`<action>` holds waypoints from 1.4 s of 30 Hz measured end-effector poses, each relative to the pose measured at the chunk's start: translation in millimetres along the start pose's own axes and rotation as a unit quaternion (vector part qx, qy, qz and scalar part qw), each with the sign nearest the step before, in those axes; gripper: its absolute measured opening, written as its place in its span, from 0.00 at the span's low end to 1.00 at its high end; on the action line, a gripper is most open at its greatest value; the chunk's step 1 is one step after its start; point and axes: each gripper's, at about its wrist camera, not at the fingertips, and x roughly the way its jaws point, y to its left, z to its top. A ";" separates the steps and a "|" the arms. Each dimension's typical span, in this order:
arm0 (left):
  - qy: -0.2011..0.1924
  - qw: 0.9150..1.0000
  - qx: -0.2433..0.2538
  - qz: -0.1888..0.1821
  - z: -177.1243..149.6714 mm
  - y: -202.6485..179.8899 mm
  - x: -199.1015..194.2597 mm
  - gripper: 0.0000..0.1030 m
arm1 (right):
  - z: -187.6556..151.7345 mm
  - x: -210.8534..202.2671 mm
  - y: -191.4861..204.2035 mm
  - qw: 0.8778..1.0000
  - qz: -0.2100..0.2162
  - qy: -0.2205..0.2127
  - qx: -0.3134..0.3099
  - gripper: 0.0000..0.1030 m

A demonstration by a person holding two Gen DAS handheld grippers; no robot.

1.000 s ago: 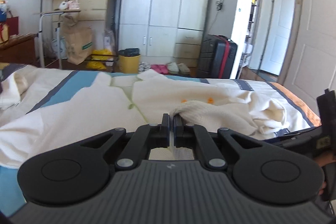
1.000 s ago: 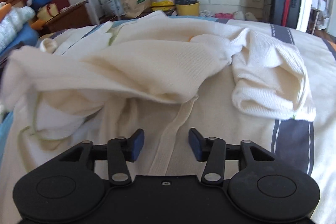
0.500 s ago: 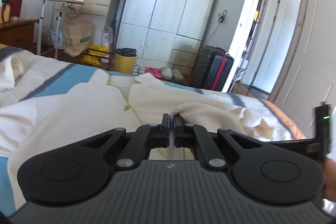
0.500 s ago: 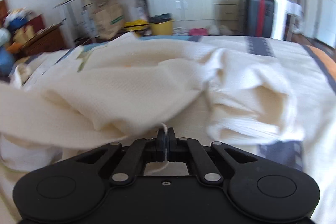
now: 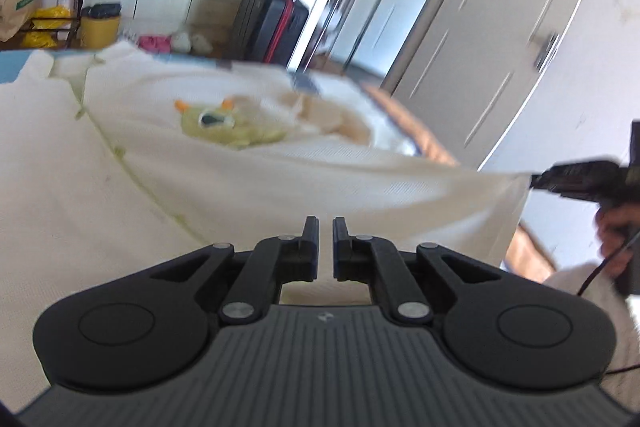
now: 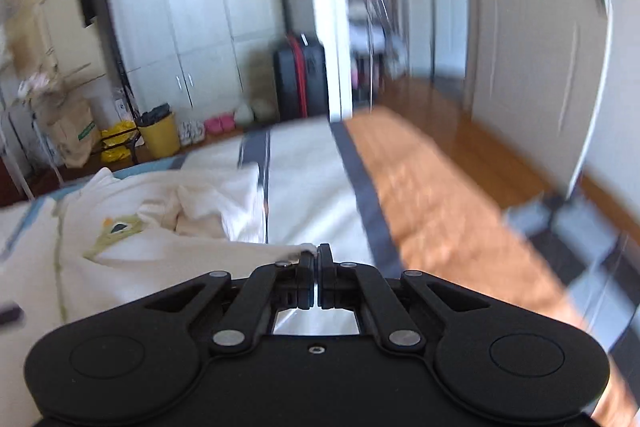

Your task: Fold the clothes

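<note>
- A bedroom: white wardrobes (image 6: 192, 27), a dark suitcase (image 6: 300, 79) and a yellow bin (image 6: 160, 135) stand beyond the bed (image 6: 304, 187).
- A cream garment (image 5: 200, 167) with a green animal patch (image 5: 224, 125) lies spread on the bed.
- The right gripper (image 6: 318, 255) has its fingers clenched on the garment's corner, lifting that edge taut.
- The left gripper (image 5: 326, 227) shows a narrow gap between its fingers, nothing visibly pinched, the garment lying just beyond them.
</note>
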 end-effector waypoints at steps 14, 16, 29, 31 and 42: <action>0.075 0.995 0.059 -0.034 -21.2 -28.4 24.3 0.16 | -2.2 51.3 -45.8 0.986 0.030 0.162 0.035 0.36; 0.082 0.988 0.121 -0.051 -28.2 -53.6 27.4 0.16 | -0.9 50.2 -37.7 0.984 0.020 0.179 -0.008 0.47; 0.097 0.987 0.121 -0.034 -49.9 -111.3 87.4 0.50 | -1.2 16.3 -75.4 0.987 0.072 0.140 -0.010 0.54; 0.098 0.984 0.150 -0.006 -53.7 -116.8 94.0 0.50 | -4.4 14.5 -79.2 0.985 0.097 0.141 -0.013 0.54; 0.064 0.988 0.132 0.058 -55.1 -120.8 58.8 0.00 | 3.2 4.1 -34.2 0.981 0.147 0.117 -0.048 0.54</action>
